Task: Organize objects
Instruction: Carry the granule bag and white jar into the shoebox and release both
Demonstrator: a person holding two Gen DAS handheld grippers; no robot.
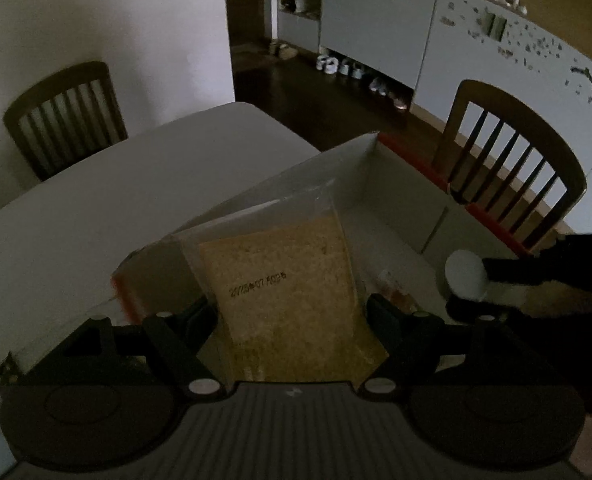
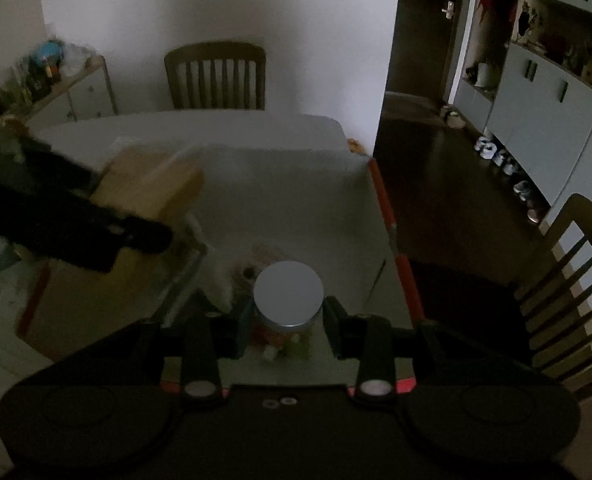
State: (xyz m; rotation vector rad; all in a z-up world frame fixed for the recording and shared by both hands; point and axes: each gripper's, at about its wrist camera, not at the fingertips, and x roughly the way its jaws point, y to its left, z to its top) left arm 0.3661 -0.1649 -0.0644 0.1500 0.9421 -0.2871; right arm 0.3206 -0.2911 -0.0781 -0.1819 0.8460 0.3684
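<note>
Left hand-held gripper (image 1: 291, 312) grasps a clear packet (image 1: 283, 288) of yellowish grains, long axis pointing away over the open box (image 1: 360, 168). Right hand-held gripper (image 2: 283, 324) clasps an upright, white-lidded jar (image 2: 287, 300) above the box floor.

The packet (image 1: 291, 288) is showing as clear, glossy plastic film over a rough, grainy tan filling, with dark print on its face. The box (image 1: 360, 176) around it is looking like matt grey cardboard with a red edge. The jar (image 2: 285, 312) is reading as clear and shiny under a smooth, matt pale lid (image 2: 288, 294). The left gripper (image 1: 291, 316) is showing matt black plastic, ribbed on the body. The worktop (image 1: 95, 200) is looking smooth, matt and pale. The chairs (image 1: 512, 168) are appearing as dark wood.
</note>
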